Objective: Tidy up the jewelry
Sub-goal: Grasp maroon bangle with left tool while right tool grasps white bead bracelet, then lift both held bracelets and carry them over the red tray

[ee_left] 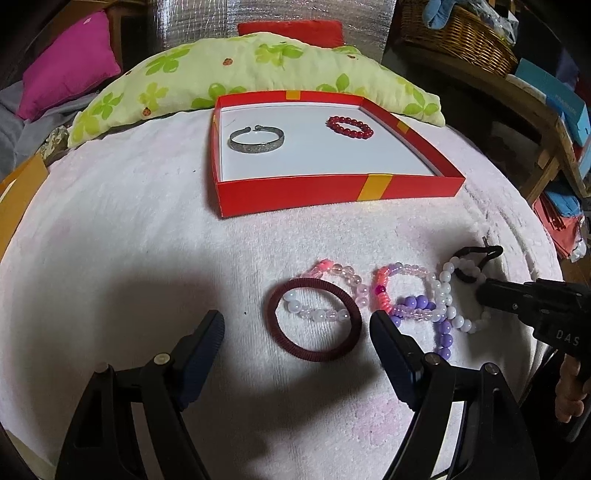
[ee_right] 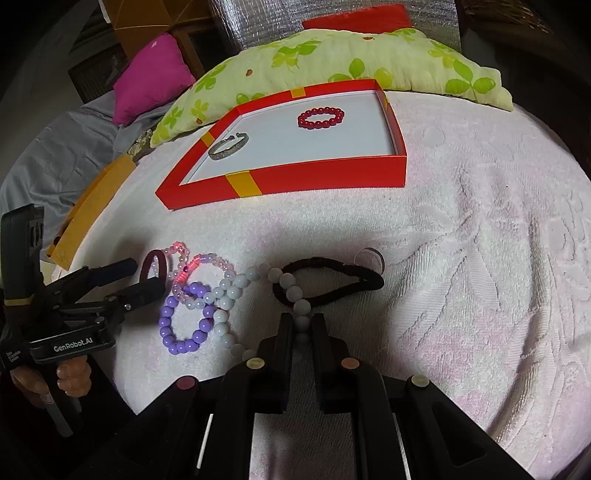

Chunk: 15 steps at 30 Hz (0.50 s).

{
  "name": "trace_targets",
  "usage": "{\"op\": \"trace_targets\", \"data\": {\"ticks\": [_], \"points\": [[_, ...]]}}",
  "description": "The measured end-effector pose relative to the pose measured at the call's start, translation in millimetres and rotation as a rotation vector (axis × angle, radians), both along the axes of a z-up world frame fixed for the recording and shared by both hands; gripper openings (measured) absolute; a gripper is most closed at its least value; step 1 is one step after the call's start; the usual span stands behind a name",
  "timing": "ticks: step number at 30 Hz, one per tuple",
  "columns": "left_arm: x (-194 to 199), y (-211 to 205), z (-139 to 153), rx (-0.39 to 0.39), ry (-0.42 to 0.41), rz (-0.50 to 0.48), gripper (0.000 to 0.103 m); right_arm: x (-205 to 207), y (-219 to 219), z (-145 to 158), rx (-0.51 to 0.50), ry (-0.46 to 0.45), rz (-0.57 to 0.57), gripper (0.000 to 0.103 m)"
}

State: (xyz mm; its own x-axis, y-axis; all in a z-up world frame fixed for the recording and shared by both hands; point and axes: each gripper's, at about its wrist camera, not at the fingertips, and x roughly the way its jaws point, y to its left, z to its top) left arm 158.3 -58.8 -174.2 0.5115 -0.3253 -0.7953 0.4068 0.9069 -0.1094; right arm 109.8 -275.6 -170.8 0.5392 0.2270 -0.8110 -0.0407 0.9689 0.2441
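A red box (ee_left: 332, 192) at the back holds a silver bangle (ee_left: 256, 146) and a red bead bracelet (ee_left: 365, 133). In front of it, loose pieces lie tangled on the white towel (ee_left: 129, 240). My left gripper (ee_left: 297, 326) is open low over a dark red hair tie (ee_left: 317, 356), which lies between its fingers with clear pink beads (ee_left: 347, 273) crossing it. My right gripper (ee_right: 302, 323) is shut on a strand of the white bead bracelet (ee_right: 295, 293), which crosses a black hair tie (ee_right: 365, 280). A purple bead bracelet (ee_right: 166, 325) lies to the left of it.
A green flowered pillow (ee_left: 258, 70) lies behind the box, with a pink cushion (ee_left: 66, 62) at far left. A yellow box lid (ee_right: 92, 206) sits at the towel's left edge. A wicker basket (ee_left: 458, 33) and shelves stand at right. A hand (ee_right: 72, 373) holds the left gripper's handle.
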Motion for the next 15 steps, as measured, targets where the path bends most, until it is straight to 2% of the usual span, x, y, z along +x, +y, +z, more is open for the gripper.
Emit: {"op": "trace_targets", "data": {"ticks": [3, 5, 6, 9, 11, 15], "points": [[-1, -1, 1, -0.003, -0.013, -0.012, 0.077, -1, 0, 1, 0.003, -0.009, -0.003, 0.011], [-2, -1, 2, -0.001, -0.022, -0.019, 0.056, -2, 0, 3, 0.006, -0.017, -0.001, 0.011], [-2, -1, 2, 0.0, -0.019, -0.02, 0.052, -2, 1, 4, 0.005, -0.021, 0.001, 0.011], [-3, 1, 4, 0.008, -0.022, -0.013, 0.047, -4, 4, 7, -0.003, -0.038, 0.012, 0.011], [-5, 2, 7, 0.015, -0.035, -0.014, 0.037, -6, 6, 11, -0.008, -0.057, 0.019, 0.011], [-6, 5, 12, 0.006, -0.048, -0.015, 0.032, -8, 9, 17, -0.003, -0.083, 0.028, 0.011]]}}
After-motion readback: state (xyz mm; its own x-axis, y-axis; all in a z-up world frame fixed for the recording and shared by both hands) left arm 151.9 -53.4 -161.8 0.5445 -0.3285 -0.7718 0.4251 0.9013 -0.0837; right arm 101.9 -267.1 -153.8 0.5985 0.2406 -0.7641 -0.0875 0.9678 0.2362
